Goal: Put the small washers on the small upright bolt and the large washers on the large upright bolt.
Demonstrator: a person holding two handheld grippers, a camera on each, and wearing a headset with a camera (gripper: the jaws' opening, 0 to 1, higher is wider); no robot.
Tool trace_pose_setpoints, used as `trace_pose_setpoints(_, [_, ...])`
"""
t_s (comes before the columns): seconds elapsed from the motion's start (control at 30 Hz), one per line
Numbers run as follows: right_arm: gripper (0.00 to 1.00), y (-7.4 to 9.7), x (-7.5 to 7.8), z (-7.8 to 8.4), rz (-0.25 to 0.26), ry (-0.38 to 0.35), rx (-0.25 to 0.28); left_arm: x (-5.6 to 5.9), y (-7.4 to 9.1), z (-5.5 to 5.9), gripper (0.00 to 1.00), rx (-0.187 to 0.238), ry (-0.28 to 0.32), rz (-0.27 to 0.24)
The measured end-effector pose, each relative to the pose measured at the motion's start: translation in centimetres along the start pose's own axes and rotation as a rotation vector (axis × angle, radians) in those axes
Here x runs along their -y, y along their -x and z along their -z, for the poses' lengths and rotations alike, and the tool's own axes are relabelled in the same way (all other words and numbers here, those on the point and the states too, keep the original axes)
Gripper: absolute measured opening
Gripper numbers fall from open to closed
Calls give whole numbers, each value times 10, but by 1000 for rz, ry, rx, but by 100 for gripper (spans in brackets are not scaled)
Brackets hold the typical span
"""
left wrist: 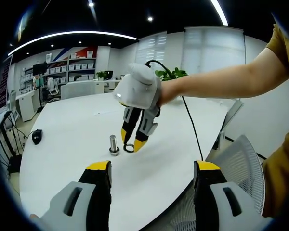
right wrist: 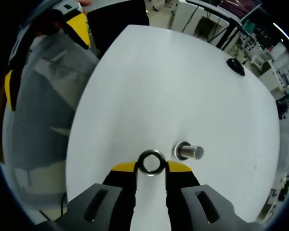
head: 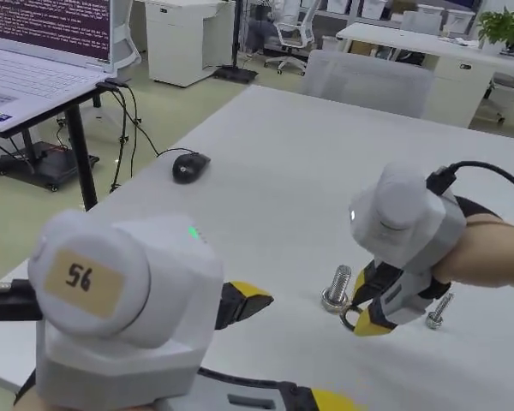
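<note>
My right gripper [right wrist: 151, 168] is shut on a metal washer [right wrist: 151, 162], held just above the white table. The large upright bolt [right wrist: 188, 151] stands close beside it, apart from the ring. In the head view the washer [head: 353, 318] hangs from the right gripper [head: 364, 318], between the large bolt [head: 337, 288] and the small upright bolt [head: 438, 312]. My left gripper [left wrist: 151, 169] stands wide open with nothing in it, back near the table's edge. It faces the right gripper [left wrist: 135, 140], the washer [left wrist: 128, 147] and the large bolt [left wrist: 114, 144].
A black mouse [head: 190, 165] lies on the table [head: 265, 171] at the far left. A laptop [head: 34, 60] sits on a stand beside the table. A grey chair [head: 360, 81] stands at the far edge.
</note>
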State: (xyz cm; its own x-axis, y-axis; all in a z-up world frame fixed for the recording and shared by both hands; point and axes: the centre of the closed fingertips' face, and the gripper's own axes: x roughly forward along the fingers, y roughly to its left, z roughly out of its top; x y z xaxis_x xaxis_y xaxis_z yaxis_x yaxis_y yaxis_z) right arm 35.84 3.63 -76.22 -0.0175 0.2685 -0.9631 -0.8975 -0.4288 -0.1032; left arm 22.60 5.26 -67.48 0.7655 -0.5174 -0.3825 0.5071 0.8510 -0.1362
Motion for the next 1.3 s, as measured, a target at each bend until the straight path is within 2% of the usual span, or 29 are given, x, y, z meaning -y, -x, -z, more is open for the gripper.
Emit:
trace_pose_setpoints(0.27, [22, 17, 29, -6, 55, -10, 13, -3, 0, 1, 68, -4, 3, -3])
trace_pose_setpoints(0.4, [22, 17, 37, -9, 68, -4, 0, -3, -1, 0, 68, -2, 4, -5])
trace_pose_setpoints(0.63, [22, 11, 48, -15, 59, 4, -5, -5, 0, 1, 68, -12, 8, -6])
trace_pose_setpoints(1.0, [22, -4, 53, -11, 29, 14, -30, -6, -2, 2, 68, -15, 18, -4])
trace_pose_setpoints(1.13, [22, -9, 54, -7, 22, 14, -39, -7, -3, 4, 68, -29, 22, -3])
trace_pose_setpoints(1.3, [22, -15, 54, -5, 13, 7, -41, -8, -3, 4, 68, -22, 23, -2])
